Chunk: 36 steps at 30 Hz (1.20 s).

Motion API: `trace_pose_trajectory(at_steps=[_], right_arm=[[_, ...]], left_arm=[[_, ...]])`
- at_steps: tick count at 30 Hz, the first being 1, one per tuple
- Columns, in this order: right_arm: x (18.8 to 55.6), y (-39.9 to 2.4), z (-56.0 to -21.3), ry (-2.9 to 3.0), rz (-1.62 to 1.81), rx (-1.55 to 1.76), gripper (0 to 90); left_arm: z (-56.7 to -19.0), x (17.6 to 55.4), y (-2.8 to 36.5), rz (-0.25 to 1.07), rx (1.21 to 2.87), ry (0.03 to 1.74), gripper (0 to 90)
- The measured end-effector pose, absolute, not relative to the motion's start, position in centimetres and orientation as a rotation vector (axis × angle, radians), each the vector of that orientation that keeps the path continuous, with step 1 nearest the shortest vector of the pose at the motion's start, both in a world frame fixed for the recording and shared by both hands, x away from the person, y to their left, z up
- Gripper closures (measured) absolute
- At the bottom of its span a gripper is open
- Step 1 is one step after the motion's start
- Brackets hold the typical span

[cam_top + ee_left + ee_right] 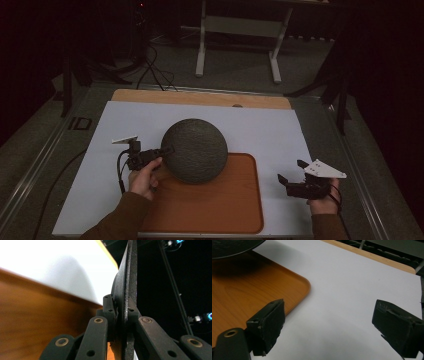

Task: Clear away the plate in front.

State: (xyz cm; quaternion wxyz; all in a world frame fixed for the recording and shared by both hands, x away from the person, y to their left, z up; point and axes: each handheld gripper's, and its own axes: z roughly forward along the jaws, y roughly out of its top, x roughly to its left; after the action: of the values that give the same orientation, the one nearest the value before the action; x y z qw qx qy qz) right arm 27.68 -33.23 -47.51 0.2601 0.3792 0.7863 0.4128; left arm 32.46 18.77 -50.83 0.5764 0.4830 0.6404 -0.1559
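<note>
On the left of the high view, the person's left hand holds the left gripper, whose jaws are pinched on the left edge of a dark grey, rough-textured round plate. The plate is tipped up off the surface, its underside facing the camera, above the far part of a brown wooden tray. In the left gripper view the plate's rim runs edge-on straight up between the two closed jaws, with the tray at the left and the white sheet beyond it.

The tray lies on a white sheet that covers most of a wooden tabletop.

To the right, well apart from the tray, the right hand holds the right gripper above the sheet, its jaws spread wide with nothing between them. The right gripper view shows the tray's rounded corner just left of the jaws, and the plate's edge at the top left.
</note>
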Motion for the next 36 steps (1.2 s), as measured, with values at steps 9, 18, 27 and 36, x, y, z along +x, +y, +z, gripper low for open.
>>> trace_pose_trajectory(at_steps=[9,18,27,36], right_arm=[[27.7,-33.3,-47.6,2.132,1.109,1.031,11.1],[27.6,-33.4,-47.5,2.132,1.111,1.025,11.1],[27.7,-33.4,-47.6,2.135,1.104,1.025,11.1],[27.8,-33.1,-47.6,2.143,1.105,1.018,11.1]], left_arm=[[-51.3,30.7,20.1,-0.366,1.177,1.504,85.2],[-52.4,29.4,19.8,-0.405,1.253,1.512,85.2],[-53.7,28.9,18.5,-0.477,1.333,1.513,85.1],[-54.4,28.6,17.7,-0.568,1.39,1.488,85.1]])
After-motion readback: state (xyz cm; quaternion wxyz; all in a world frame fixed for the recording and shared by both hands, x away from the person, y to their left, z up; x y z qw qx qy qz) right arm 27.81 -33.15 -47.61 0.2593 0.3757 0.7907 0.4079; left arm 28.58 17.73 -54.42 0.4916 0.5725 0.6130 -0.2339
